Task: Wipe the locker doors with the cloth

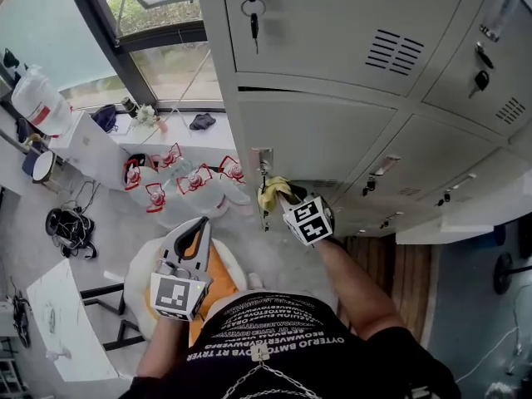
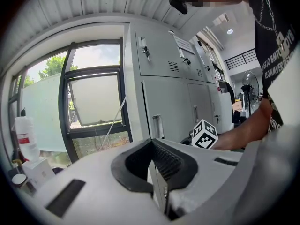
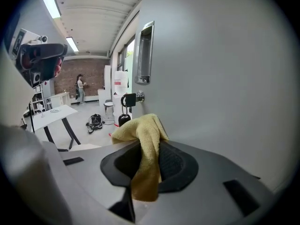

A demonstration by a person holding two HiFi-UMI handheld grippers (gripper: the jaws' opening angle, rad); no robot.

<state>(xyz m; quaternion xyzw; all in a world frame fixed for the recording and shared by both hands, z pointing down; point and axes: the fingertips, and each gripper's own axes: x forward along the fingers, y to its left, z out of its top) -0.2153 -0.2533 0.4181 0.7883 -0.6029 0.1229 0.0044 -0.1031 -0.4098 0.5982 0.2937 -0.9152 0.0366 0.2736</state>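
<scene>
Cloth: yellow terry cloth [image 3: 143, 144], soft and nubby, folded into a thick strip.
Cloth axis: long axis is running along my right jaws. One end is hanging back behind the pads, and the bunched end is pointing forward and up past the jaw tips towards the door.
Cloth place: it is sitting at the left edge of the lower locker door [image 3: 220, 78], just below the handle recess [image 3: 144, 53]. The bunched end is lying right against the door face.
Right gripper: I am clamping the right gripper [image 3: 145, 163] on the cloth's middle, jaws closed down to the cloth's thickness, ribbed black pads on both sides.
Left gripper: I am holding the left gripper [image 2: 152, 161] low and well apart from the lockers, jaws pressed together with nothing between them.
Door: pale grey painted metal, smooth and flat.
Handle recess: tall narrow rectangle, shiny metal.
Lock: key with black tag [image 3: 129, 99] is hanging just below the recess.
</scene>
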